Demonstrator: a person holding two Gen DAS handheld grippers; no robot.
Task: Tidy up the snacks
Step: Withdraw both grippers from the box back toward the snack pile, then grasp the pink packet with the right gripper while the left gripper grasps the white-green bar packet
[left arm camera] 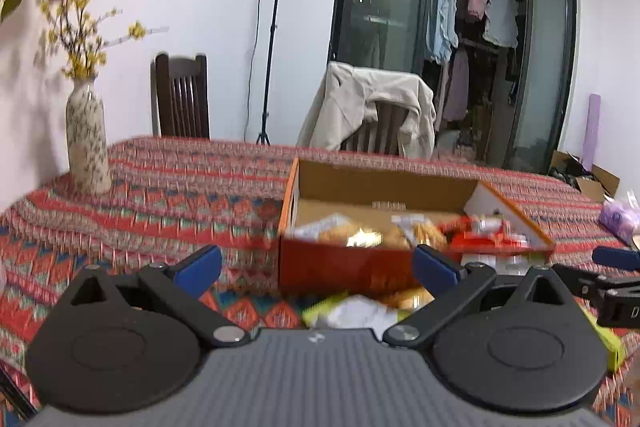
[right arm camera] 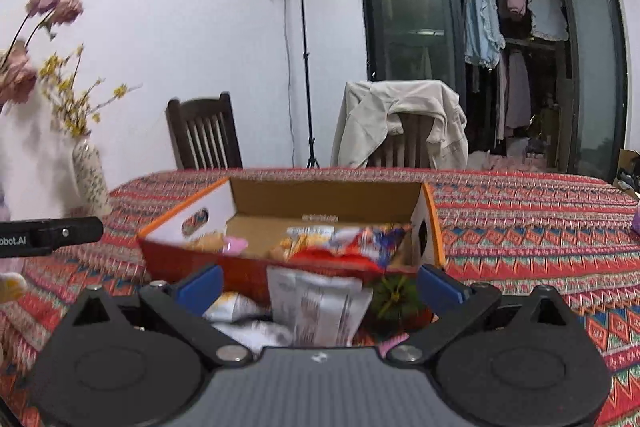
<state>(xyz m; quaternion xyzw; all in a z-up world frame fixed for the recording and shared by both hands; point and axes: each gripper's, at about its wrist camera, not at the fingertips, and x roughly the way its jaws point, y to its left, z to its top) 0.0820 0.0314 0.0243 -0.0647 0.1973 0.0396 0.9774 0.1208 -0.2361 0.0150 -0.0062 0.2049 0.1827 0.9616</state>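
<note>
The table (left arm camera: 160, 187) under a patterned cloth carries an open orange box (right arm camera: 256, 267), already part-filled with snacks. Loose packets (right arm camera: 316, 307) lie just in front of it, between the spread, empty jaws of the right gripper (right arm camera: 318, 283). The left gripper (left arm camera: 316, 267) is also released, empty. 1 packet should be pinched by its edge, then lifted clear of the box wall.
</note>
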